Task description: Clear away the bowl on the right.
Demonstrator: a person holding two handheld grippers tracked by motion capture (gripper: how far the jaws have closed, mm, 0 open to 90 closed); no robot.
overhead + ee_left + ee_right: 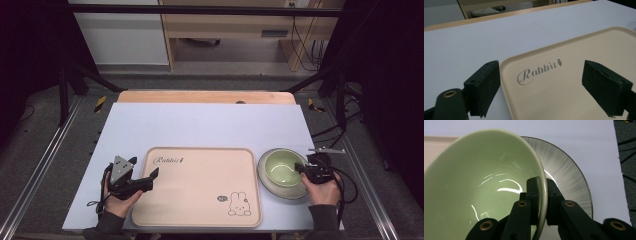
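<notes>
Bowl (pixel 481 185) rim is clamped in my right tool (pixel 543 195), so I'd lift straight off the plate (pixel 569 175) toward nine o'clock, left tool (pixel 541 85) apart over the tray (pixel 574 62).

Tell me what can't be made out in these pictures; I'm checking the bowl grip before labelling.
- Green bowl, right claw view: lower part cut off by the bottom edge; the right claw pinching its rim hides the wall there.
- Grey plate: mostly hidden under the bowl.
- Tray, left claw view: right side cut off by the frame edge.
- Tray's small round mark, high view: too small to read.
</notes>
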